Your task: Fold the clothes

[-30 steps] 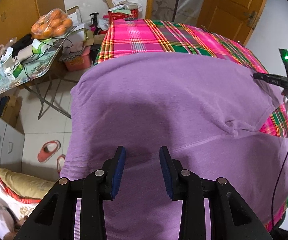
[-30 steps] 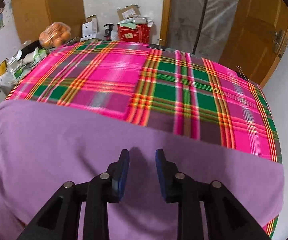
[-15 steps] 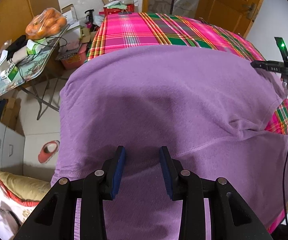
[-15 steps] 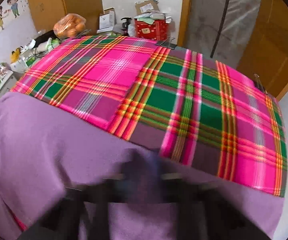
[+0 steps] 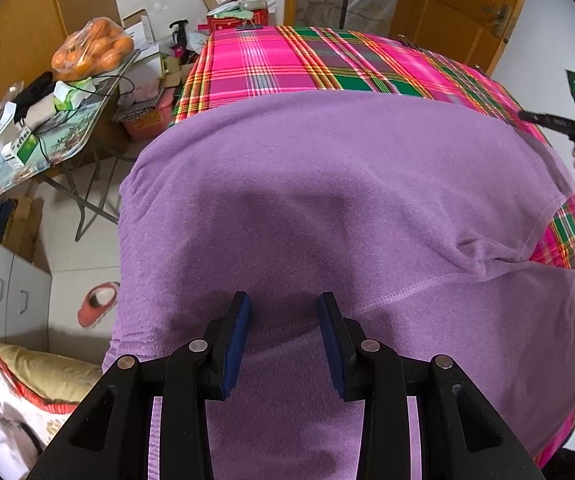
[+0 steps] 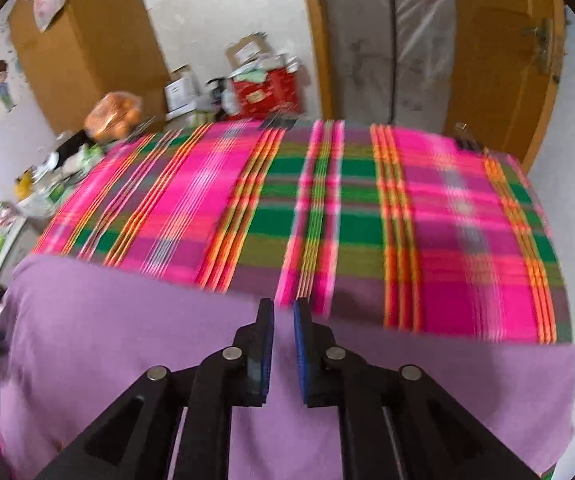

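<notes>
Two tongs are hovering over one purple garment (image 5: 327,184), which is lying spread on a bench covered w/ a pink-green plaid cloth (image 5: 287,60). Garment is covering the near part of the bench, its left side draping over the bench's left edge; plaid is showing bare toward the far edge & far right corner. A stitched hem is running across the fabric just ahead of the left tongs (image 5: 283,312), w/ a small wrinkle to the right of it. Left tongs are standing apart, nothing between the pads, fabric below them. Right tongs (image 6: 283,308) are sitting near the garment's far edge, gap narrow, jaws opening, nothing pinched between them; view is motion-blurred. Side table (image 5: 67,136) left of the bench is carrying a bag of oranges (image 5: 91,52) & small boxes.
</notes>
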